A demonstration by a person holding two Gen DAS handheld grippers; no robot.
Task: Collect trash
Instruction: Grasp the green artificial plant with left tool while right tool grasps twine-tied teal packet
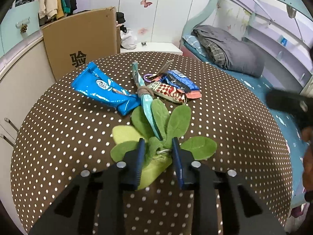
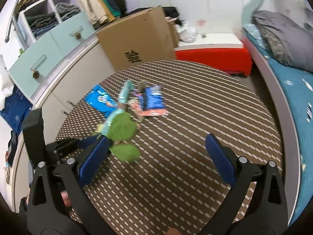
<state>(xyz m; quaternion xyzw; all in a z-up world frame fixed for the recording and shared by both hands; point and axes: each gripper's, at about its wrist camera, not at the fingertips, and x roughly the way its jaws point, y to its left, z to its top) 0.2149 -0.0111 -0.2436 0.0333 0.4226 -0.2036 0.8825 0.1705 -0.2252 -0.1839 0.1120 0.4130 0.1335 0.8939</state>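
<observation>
**Left fingers around the plush plant; right fingers spread and idle**

My left gripper [image 1: 158,148] sits low over the desk [image 1: 58,137], one finger on either side of the green plush plant [image 1: 156,135], right at the neck where the leaves meet its lighter green base. The pads look close to the fabric, but I cannot tell whether they are actually pinching it or only bracketing it. Going for the neck makes sense to me: it is the narrowest part, and the floppy leaves would slip.

The trash lies beyond the left fingertips. A blue snack wrapper [image 1: 105,92] lies ahead and to the left, a knotted teal wrapper [image 1: 145,99] runs straight ahead with its near end over the plush leaves, and a crumpled heap of wrappers [image 1: 174,87] sits ahead and slightly right.

My right gripper [image 2: 156,156] is released, fingers spread wide with nothing between them, hovering over bare polka-dot cloth; that view is motion-blurred.

I see no bin or bag for the trash. The cardboard box [image 1: 82,41] behind the desk is the only container, its contents hidden.
</observation>
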